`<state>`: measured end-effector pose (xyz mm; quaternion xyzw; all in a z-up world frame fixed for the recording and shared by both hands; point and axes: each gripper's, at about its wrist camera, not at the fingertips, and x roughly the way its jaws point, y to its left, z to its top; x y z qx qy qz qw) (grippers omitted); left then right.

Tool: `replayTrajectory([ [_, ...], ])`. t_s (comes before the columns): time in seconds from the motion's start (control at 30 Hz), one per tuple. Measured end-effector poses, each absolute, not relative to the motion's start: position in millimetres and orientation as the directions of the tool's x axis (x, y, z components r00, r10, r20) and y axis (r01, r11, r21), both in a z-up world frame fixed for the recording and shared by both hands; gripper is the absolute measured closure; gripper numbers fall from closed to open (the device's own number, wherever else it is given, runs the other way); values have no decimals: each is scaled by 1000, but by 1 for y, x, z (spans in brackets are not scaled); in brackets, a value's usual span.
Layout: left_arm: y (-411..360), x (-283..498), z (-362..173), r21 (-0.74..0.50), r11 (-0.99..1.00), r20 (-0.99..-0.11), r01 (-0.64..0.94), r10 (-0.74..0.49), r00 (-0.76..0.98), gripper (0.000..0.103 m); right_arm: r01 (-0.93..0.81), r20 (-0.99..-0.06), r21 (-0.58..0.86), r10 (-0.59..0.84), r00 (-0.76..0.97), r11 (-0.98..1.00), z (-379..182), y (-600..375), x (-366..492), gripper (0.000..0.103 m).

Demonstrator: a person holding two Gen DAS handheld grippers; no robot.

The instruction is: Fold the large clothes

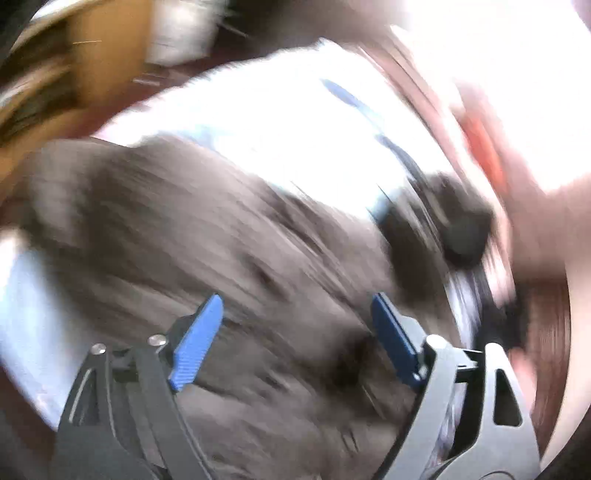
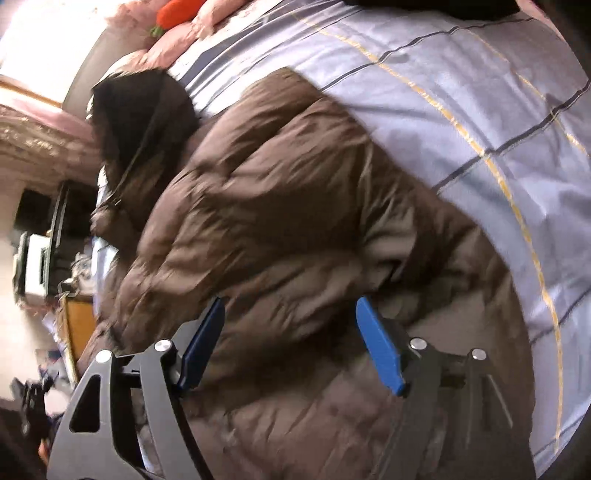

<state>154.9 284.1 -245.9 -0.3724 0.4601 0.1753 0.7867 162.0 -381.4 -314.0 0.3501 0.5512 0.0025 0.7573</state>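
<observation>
Right now the brown padded jacket [image 2: 280, 229] lies spread across the bed's pale checked sheet [image 2: 480, 110], its dark hood [image 2: 140, 114] toward the pink pillows [image 2: 173, 40], where an orange carrot-shaped toy [image 2: 177, 11] rests. The right gripper [image 2: 290, 343] hangs over the jacket's lower body with its jaws released and nothing between the blue pads [image 2: 380, 350]. The left gripper [image 1: 295, 339] is likewise spread wide and empty above the same jacket [image 1: 221, 240]; its view is badly smeared (so little beyond fabric and bright sheet can be made out).

Judging from this, the step in hand is picking an edge to start a fold. To do it well, each gripper should probably come down on a hem or side seam rather than the puffy middle, pinching both layers so the slippery shell does not slide out. Lifting both sides evenly would likely keep the filling from bunching, and folding toward the jacket's centreline should leave a flat, squared panel.
</observation>
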Motion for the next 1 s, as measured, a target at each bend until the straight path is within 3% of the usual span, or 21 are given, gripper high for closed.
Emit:
replayTrajectory([
  [0.1, 383, 110, -262, -430, 420, -873, -799, 30, 486, 15, 377, -822, 560, 435, 368, 738, -306, -374, 152, 23],
  [0.27, 466, 60, -334, -463, 136, -886, -876, -90, 455, 15, 341, -846, 519, 413, 337, 784, -311, -358, 153, 21],
  [0.47, 482, 69, -384, -376, 161, -922, -913, -164, 351, 15, 366, -833, 552, 472, 289, 749, -326, -342, 161, 21],
  [0.53, 476, 77, -399, -375, 154, -920, -914, -185, 347, 24, 336, -838, 542, 464, 288, 770, -323, -336, 161, 21],
  [0.57, 474, 76, -407, -401, 149, -908, -904, -200, 369, 54, 326, -839, 539, 462, 288, 777, -322, -334, 161, 21],
  [0.6, 471, 80, -410, -433, 151, -891, -889, -219, 397, 76, 318, -840, 537, 460, 288, 782, -321, -332, 161, 21],
  [0.67, 467, 84, -402, -457, 159, -883, -875, -199, 425, 93, 313, -841, 534, 457, 288, 786, -321, -332, 161, 21],
  [0.87, 398, 133, -288, -533, 497, -814, -685, -80, 576, 96, 326, -842, 534, 455, 290, 780, -324, -335, 162, 21],
  [1.0, 303, 164, -231, -614, 675, -705, -409, -236, 669, 96, 281, -831, 543, 461, 310, 791, -313, -324, 163, 21],
])
